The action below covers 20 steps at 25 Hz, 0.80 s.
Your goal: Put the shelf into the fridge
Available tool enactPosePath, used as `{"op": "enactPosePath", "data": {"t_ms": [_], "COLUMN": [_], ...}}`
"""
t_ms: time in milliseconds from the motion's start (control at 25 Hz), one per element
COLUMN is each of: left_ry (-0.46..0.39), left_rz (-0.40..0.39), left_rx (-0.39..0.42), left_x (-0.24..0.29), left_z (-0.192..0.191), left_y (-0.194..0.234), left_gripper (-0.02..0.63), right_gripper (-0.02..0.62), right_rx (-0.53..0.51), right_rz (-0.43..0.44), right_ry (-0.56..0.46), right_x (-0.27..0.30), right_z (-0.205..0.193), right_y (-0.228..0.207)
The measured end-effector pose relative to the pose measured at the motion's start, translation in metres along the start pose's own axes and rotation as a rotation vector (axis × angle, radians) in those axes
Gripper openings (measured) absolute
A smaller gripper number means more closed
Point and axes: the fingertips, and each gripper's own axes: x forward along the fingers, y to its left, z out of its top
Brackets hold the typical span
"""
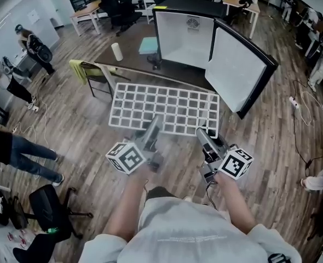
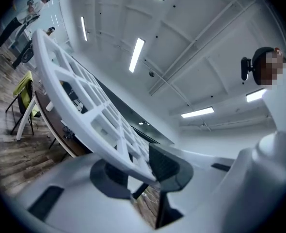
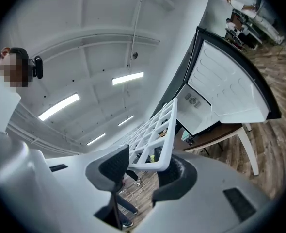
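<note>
Carrying the shelf point(image 1: 165, 109) in mid-air over the wooden floor point(image 1: 85, 119), resting on nothing, just short of the bench's point(image 1: 130, 56) near edge. Gripped by the near long edge only, probably so as to leave the far edge free to go in first. Left gripper point(image 1: 154, 126) set left of that edge's middle, right gripper point(image 1: 202, 135) close to its right corner. Spread wide like this, likely to keep a broad, light grid from twisting or sagging.

Left fingers point(image 2: 165, 165) pressed on the edge rail from both sides, clamped. Right fingers point(image 3: 115, 165) likewise closed on the rail at the corner. Held roughly flat, long side across, seemingly to match the cavity ahead.

Standing at the bench's right end, the fridge point(image 1: 183, 37), white inside, with its door point(image 1: 239, 73) swung open to the right and out of the path.

Judged stage: transport, insertion not yet begun. Next, probably: raise to the height of the supports, square up with the opening, slide straight in. Worth watching: the open door's edge near the shelf's right corner, and any tilt between the two hands.
</note>
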Motion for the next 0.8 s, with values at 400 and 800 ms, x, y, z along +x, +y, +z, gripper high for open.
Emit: {"op": "enactPosePath", "data": {"t_ms": [400,800], "left_ry": [-0.003,0.007], "left_rz": [0.017,-0.034], "left_rx": [0.009,-0.033], "left_x": [0.045,0.167], "left_z": [0.005,0.050], "left_y": [0.023,0.142], "left_gripper": [0.087,0.087], "right_gripper": [0.155,0.158], "right_rx": [0.023,-0.004], "right_rz": [0.001,-0.076], "right_ry": [0.004,0.000], "right_x": [0.031,0.165], "right_z": [0.021,0.063], "right_y": [-0.039,-0.127]}}
